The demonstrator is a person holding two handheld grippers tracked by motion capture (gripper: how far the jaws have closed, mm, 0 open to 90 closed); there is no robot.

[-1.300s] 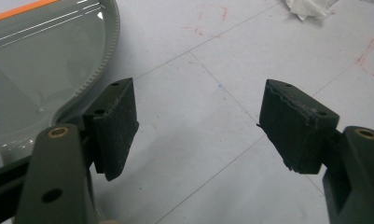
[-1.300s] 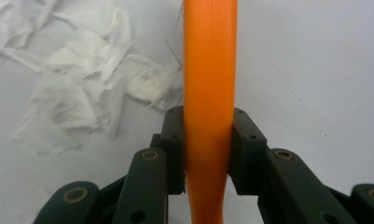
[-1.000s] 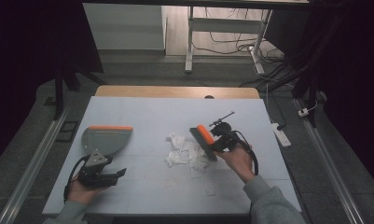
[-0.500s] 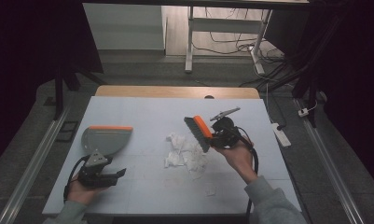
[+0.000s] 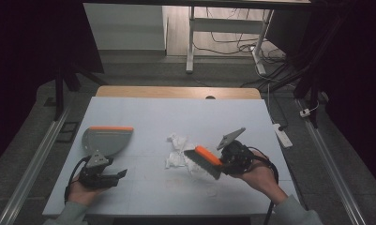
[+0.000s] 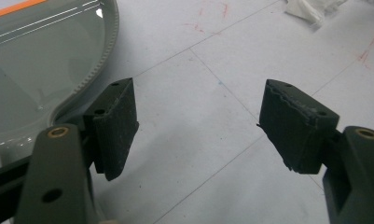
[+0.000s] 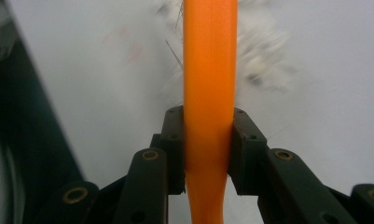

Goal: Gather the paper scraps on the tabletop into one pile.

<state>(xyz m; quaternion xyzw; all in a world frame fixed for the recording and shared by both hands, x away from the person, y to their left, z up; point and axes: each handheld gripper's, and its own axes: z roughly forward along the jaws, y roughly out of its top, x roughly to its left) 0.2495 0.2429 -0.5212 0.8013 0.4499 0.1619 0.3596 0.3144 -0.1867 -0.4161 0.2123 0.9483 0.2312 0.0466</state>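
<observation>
One small hand brush, with an orange plastic back and a dark band of bristles, is clamped in the right claw at about four o'clock on the surface. In the right gripper view the smooth, glossy orange handle runs straight up between the two black jaws, which press on it from both sides. The brush head is tilted, its bristles angled down just beside a heap of crumpled white paper scraps near the middle of the surface; whether the bristles touch the paper I cannot tell. The scraps look soft and ragged, blurred in the right gripper view.

At about nine o'clock lies a grey dustpan, half-round in outline with an orange strip along its straight edge. The left gripper view shows its shiny plastic and a finely toothed curved rim. Just toward seven o'clock of it, the left claw sits low over the surface, jaws spread wide and gripping nothing; their black pads are rough and worn at the edges. The surface is a pale, matt sheet marked with thin lines and faint red smudges.
</observation>
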